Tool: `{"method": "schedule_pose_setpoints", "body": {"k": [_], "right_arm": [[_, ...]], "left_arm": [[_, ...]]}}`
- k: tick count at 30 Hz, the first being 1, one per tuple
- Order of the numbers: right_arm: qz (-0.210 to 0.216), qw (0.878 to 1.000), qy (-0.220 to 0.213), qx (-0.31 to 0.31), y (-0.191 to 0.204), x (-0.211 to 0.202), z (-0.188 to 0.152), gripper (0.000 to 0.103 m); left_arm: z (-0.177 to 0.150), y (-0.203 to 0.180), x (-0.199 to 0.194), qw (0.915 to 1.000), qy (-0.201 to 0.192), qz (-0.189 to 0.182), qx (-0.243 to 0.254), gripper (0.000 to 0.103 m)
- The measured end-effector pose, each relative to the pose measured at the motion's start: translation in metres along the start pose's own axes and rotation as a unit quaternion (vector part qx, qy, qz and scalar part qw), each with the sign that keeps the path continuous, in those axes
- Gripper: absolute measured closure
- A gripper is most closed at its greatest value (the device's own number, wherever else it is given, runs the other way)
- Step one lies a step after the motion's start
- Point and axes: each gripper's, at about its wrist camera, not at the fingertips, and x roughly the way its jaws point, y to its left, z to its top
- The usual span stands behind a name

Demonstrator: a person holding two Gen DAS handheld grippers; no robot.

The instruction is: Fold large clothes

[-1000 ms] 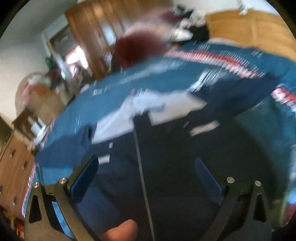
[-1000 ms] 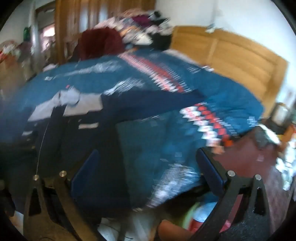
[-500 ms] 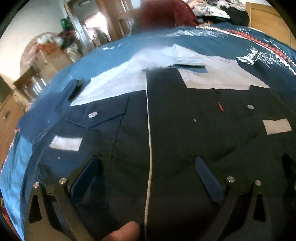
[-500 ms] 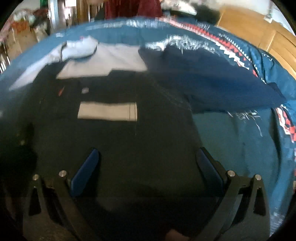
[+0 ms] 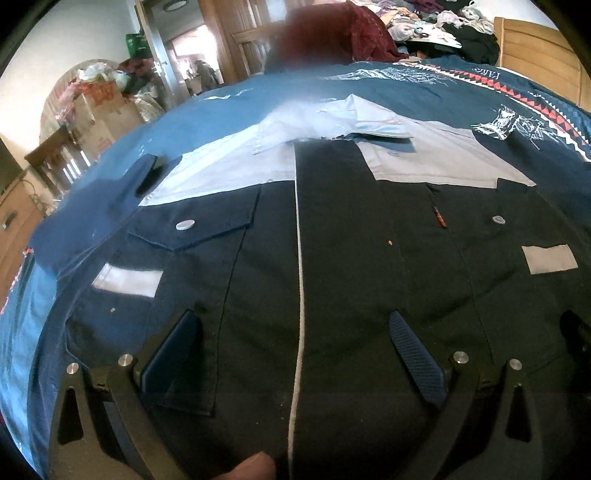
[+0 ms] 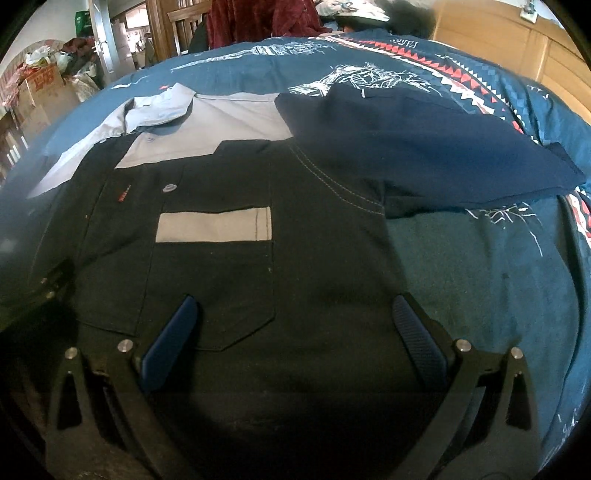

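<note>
A dark navy work jacket (image 5: 332, 258) with a grey yoke and collar (image 5: 332, 122) lies front up on the blue patterned bedspread (image 5: 221, 110). It also shows in the right wrist view (image 6: 240, 277), with one sleeve (image 6: 424, 147) spread to the right. My left gripper (image 5: 291, 350) is open and empty, low over the jacket's lower front, astride the white zip line. My right gripper (image 6: 295, 332) is open and empty over the chest pocket with its grey strip (image 6: 214, 229).
A wooden headboard (image 6: 498, 44) stands at the far right. A pile of clothes (image 5: 424, 26) and a maroon garment (image 5: 332, 33) lie at the far side of the bed. Cardboard boxes (image 5: 103, 107) and a wooden dresser (image 5: 14, 221) stand to the left.
Both grippers have swung down from a blurred view across the bed to close above the jacket's front. Both stay open.
</note>
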Motion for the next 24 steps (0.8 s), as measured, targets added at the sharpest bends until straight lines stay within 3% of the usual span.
{"method": "schedule_pose_setpoints", "body": {"k": [24], "right_arm": [[0.005, 1.0, 0.004, 0.003, 0.001, 0.008, 0.004, 0.0]], "left_arm": [[-0.003, 0.001, 0.004, 0.9999, -0.007, -0.005, -0.009, 0.0]]}}
